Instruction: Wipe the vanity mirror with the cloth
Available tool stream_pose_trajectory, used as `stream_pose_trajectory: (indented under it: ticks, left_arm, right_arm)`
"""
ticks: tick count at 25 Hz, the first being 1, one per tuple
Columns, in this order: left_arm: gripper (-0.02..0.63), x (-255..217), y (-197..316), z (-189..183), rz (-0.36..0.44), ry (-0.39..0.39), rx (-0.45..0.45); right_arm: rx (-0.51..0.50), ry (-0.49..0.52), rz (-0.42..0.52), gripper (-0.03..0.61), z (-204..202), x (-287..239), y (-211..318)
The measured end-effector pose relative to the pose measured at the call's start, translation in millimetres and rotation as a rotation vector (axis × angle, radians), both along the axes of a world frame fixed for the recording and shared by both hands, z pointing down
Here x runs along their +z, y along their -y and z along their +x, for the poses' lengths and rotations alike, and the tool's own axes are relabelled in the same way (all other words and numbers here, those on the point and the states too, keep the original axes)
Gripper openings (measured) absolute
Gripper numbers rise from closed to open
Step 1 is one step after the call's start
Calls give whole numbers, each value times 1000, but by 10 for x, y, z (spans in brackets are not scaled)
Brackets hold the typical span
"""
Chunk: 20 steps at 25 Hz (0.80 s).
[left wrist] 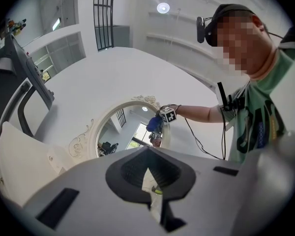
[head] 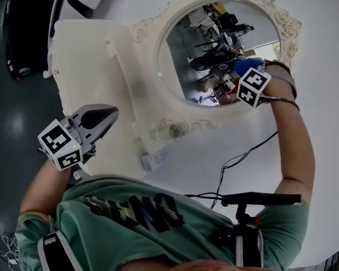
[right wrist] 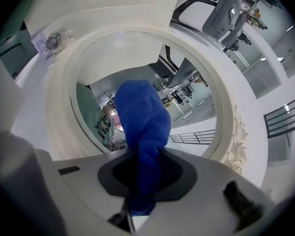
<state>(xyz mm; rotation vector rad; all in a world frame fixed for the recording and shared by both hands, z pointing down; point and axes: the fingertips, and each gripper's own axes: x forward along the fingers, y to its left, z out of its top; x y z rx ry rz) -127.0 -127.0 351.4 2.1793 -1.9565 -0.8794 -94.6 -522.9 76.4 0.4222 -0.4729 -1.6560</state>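
The blue cloth (right wrist: 140, 117) is pinched in the right gripper (right wrist: 140, 181), and its long axis runs straight out from the jaws over the glass of the vanity mirror (right wrist: 187, 53) at centre frame. Contact with the glass cannot be told. The left gripper (head: 96, 120), at lower left of the head view, is well apart from the mirror, with its jaws together on nothing.

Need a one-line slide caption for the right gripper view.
Right gripper shut on a blue cloth, held before the round, cream-framed mirror.
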Motion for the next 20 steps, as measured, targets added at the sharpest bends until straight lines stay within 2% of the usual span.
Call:
stream_pose_trajectory:
  ticks: [4,7,12,17,20]
  left_arm:
    - [0,62,9,1,-9,-13,-3]
    - [0,133,23,18,-18,-25,2]
    - [0,341,16,73,-52,-49,9]
    - [0,751,-81,100,-131,-112,-5]
    - [0,943,-133,100,-175,-145,-6]
  right_arm:
    - [-3,-46,-27,72,37,298,-12]
    - [-15,-98,-78,72,15,774,-21]
    - [-27,-209,-218,71,-31,1976,-43]
    - [8,-307,-430,72,80,3468,-67]
    - [4,-329,-465,71,70,3960,-68]
